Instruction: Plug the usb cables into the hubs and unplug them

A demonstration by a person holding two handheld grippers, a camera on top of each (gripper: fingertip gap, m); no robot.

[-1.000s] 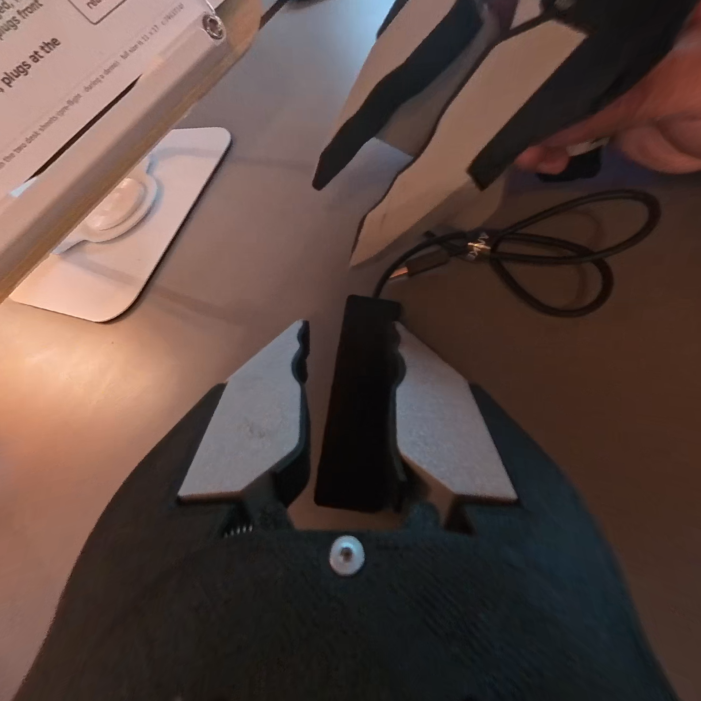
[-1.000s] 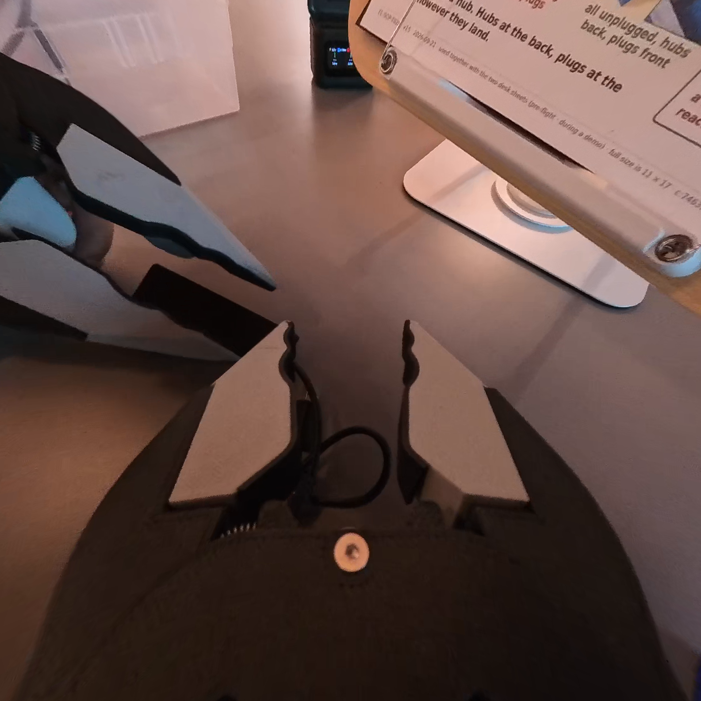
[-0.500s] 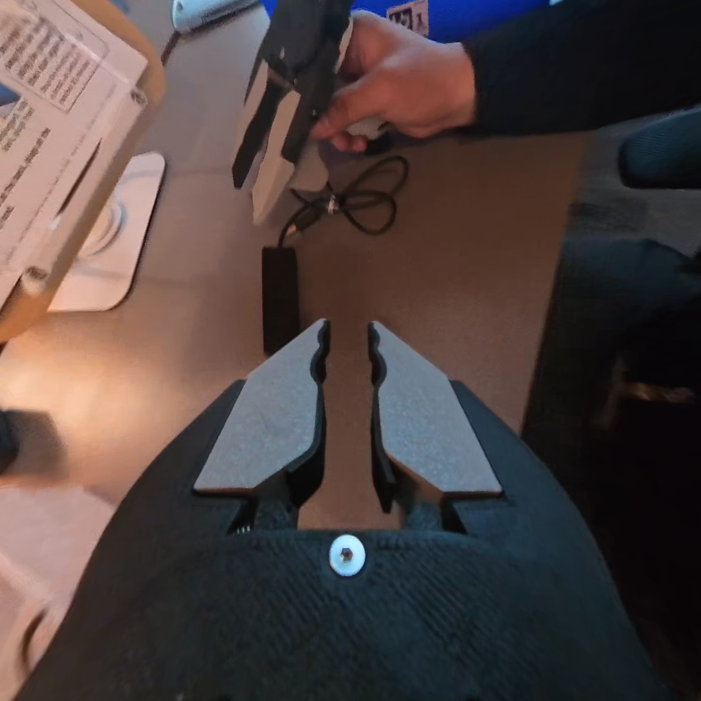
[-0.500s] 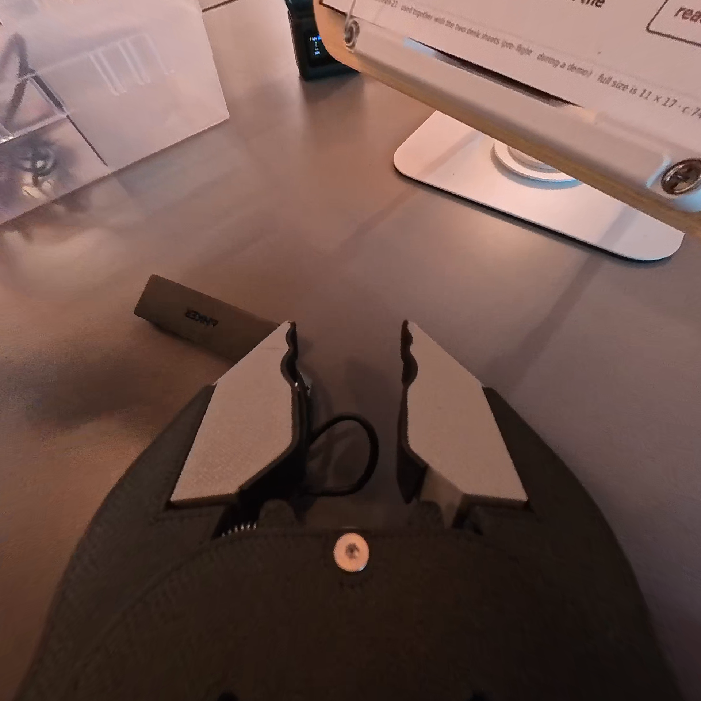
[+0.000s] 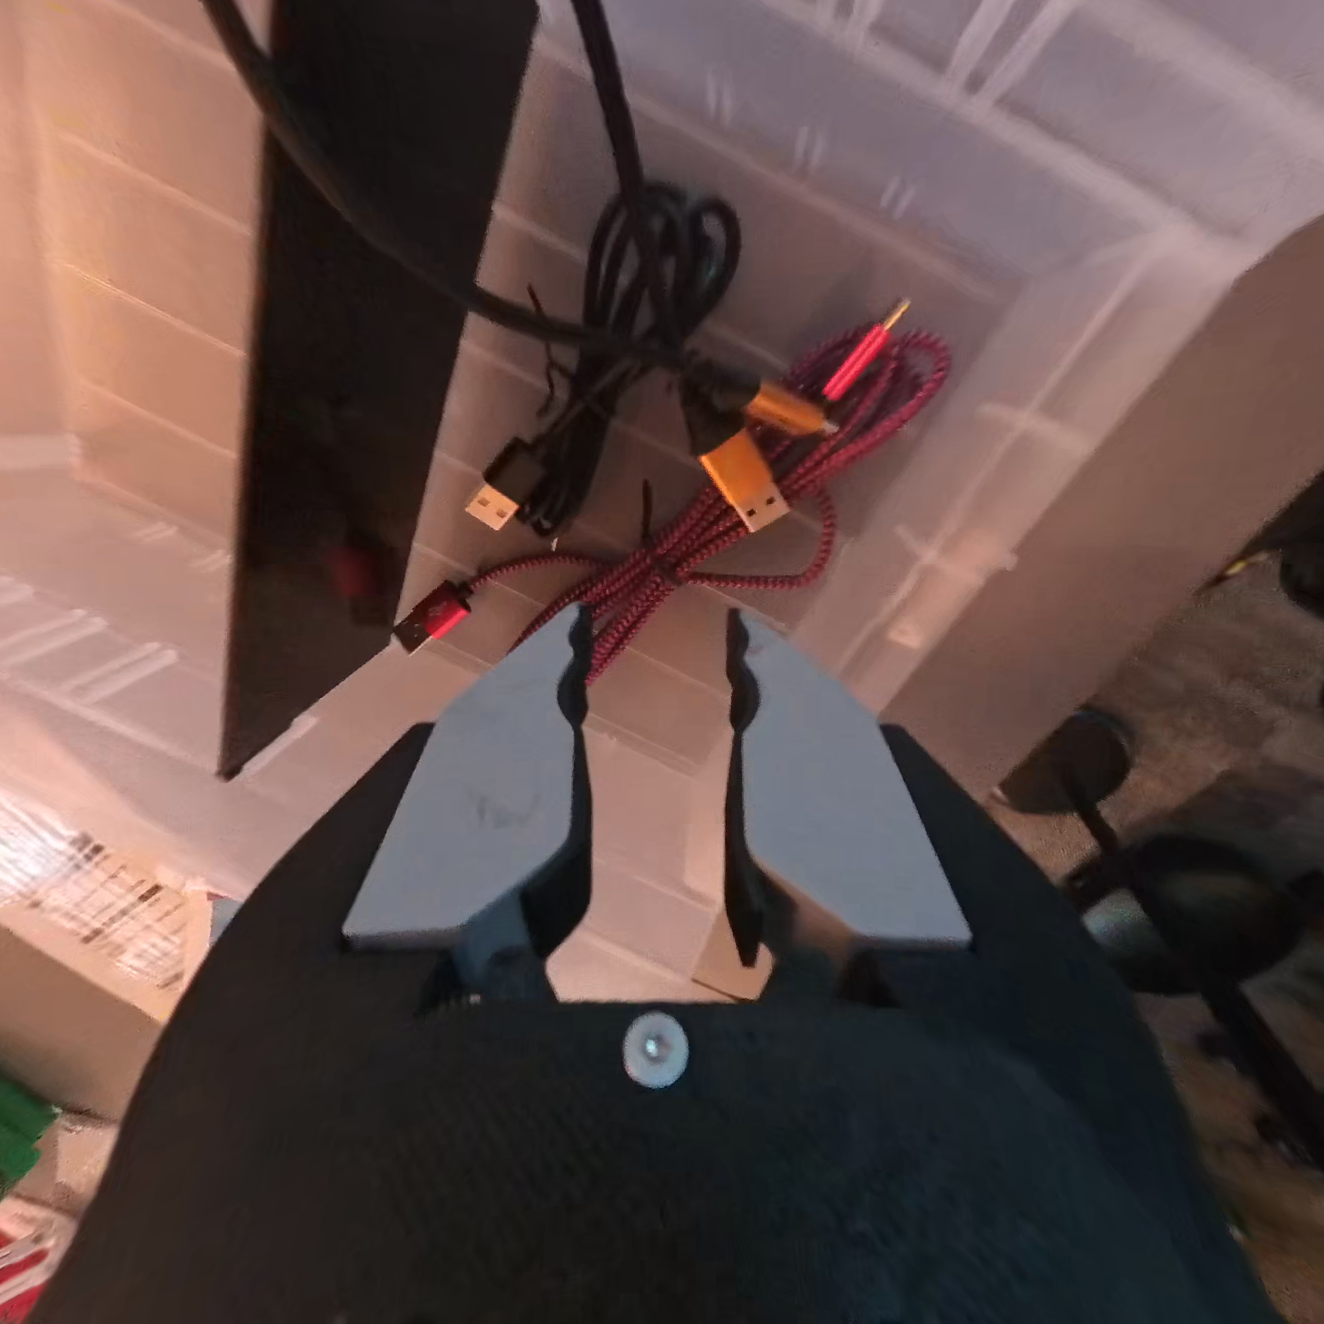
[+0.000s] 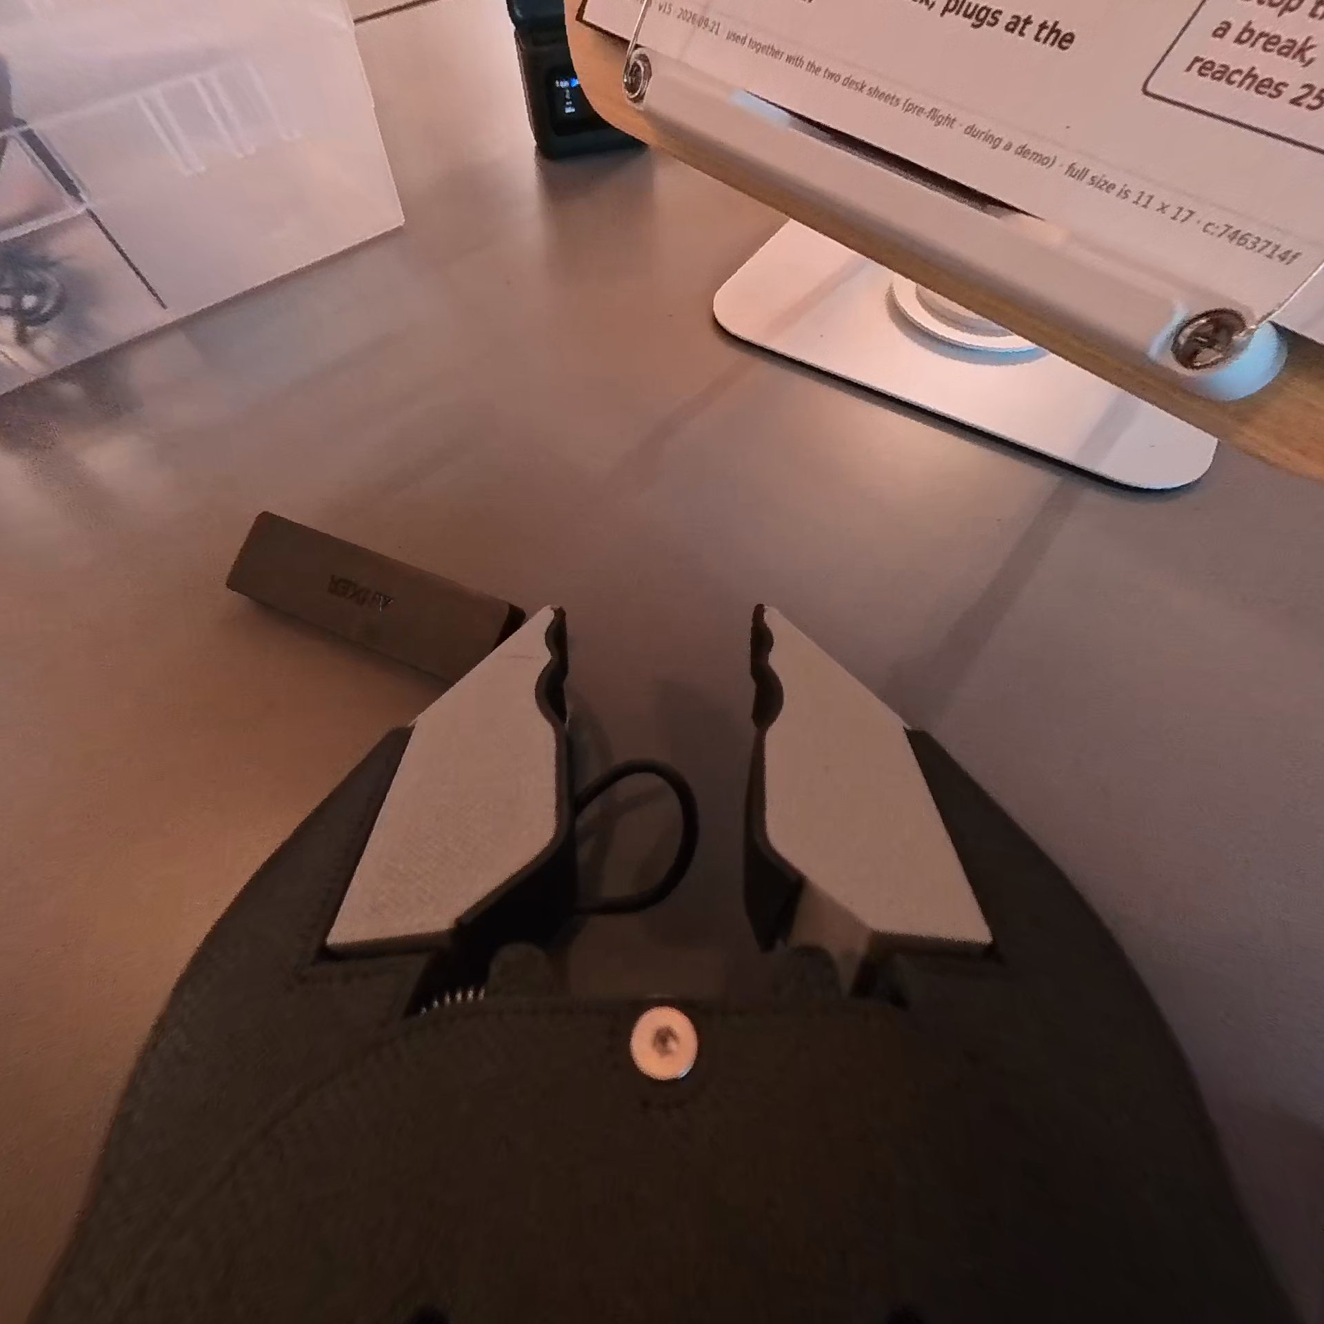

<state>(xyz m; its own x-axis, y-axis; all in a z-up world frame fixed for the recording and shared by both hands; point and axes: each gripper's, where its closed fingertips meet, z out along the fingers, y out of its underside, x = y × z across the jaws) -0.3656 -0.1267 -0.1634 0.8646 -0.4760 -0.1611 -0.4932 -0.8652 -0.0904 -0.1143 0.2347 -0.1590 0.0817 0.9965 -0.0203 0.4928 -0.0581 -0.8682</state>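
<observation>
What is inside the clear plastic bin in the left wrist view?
Inside the clear bin: a black cable, a red braided cable, orange-shelled plugs and a long black slab, which hides whatever lies beneath it.

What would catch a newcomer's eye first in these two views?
In the left wrist view, a bundled red cable and black cable lie in a clear bin, just past the open left claw. In the right wrist view, a dark hub lies on the table beside the open right claw.
</observation>
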